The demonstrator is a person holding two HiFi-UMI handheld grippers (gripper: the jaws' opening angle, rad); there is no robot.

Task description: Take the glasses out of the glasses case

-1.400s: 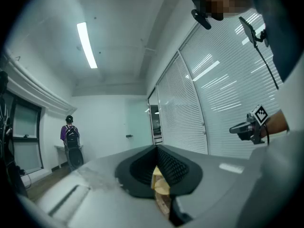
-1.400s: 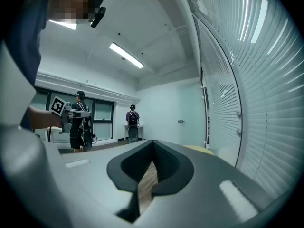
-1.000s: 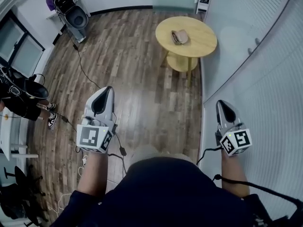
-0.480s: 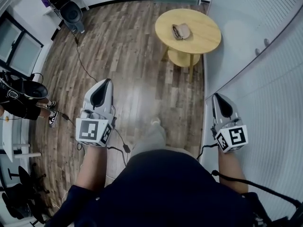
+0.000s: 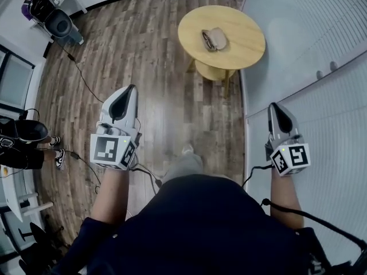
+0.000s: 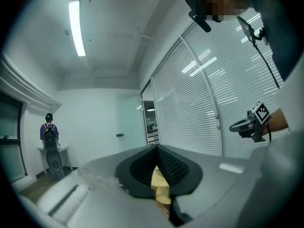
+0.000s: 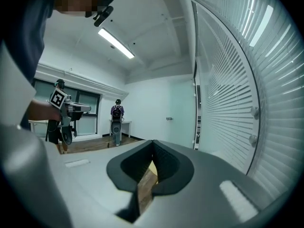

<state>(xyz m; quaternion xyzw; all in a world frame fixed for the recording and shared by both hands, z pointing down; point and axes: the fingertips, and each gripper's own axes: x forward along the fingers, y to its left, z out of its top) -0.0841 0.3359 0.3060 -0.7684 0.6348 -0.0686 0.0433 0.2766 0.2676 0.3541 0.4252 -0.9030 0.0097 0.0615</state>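
I hold both grippers out in front of me at about waist height, well apart from each other, above a wooden floor [image 5: 143, 50]. The left gripper [image 5: 129, 90] points ahead over the planks. The right gripper [image 5: 274, 106] hangs close beside a glass wall with blinds [image 5: 309, 50].

In the left gripper view, the left gripper [image 6: 156, 151] has its fingers pressed together at the tips, with nothing between them. Only a thin slit opens lower down, and a strip of yellow shows through it. The right gripper [image 7: 153, 144] looks the same in its own view: tips meeting, nothing held, a sliver of floor showing in the slit.

The glasses case [image 5: 215, 39] lies on a round yellow table [image 5: 241, 44] far ahead of me, well away from both grippers. It is tan and sits near the middle of the top. It is too small for me to tell whether its lid is up. A person with a backpack [image 7: 117, 112] stands at the far wall.
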